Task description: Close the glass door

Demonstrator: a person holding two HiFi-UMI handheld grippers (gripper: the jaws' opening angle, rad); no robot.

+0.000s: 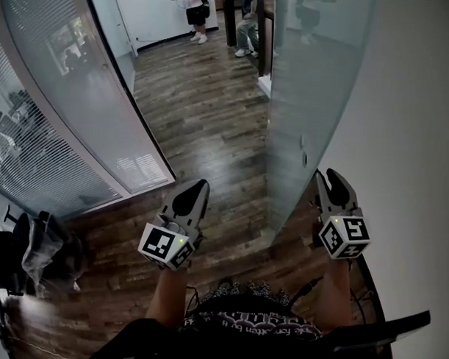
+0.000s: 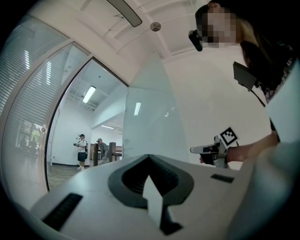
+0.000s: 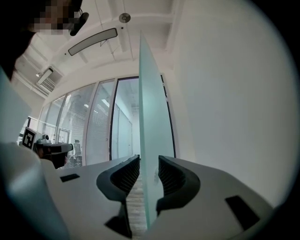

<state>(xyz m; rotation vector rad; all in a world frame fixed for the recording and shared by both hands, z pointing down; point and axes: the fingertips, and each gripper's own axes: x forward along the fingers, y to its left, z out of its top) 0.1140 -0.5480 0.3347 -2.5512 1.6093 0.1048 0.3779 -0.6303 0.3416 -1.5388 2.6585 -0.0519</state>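
Observation:
The glass door (image 1: 301, 82) stands open, close along the white wall (image 1: 409, 145), its near upright edge towards me. My right gripper (image 1: 325, 175) points level at that edge. In the right gripper view the pane (image 3: 150, 117) runs upright between the jaws of the right gripper (image 3: 149, 161), which stand open either side of it; I see no pad pressing on it. My left gripper (image 1: 202, 184) hangs left of the door over the wood floor, shut and holding nothing. In the left gripper view the tips of the left gripper (image 2: 149, 157) meet, the door (image 2: 150, 122) ahead.
A frosted glass partition with blinds (image 1: 65, 111) curves along the left. Two people (image 1: 193, 12) stand far down the corridor. An office chair with a bag (image 1: 38, 249) sits at lower left. The dark wood floor (image 1: 205, 115) runs between partition and door.

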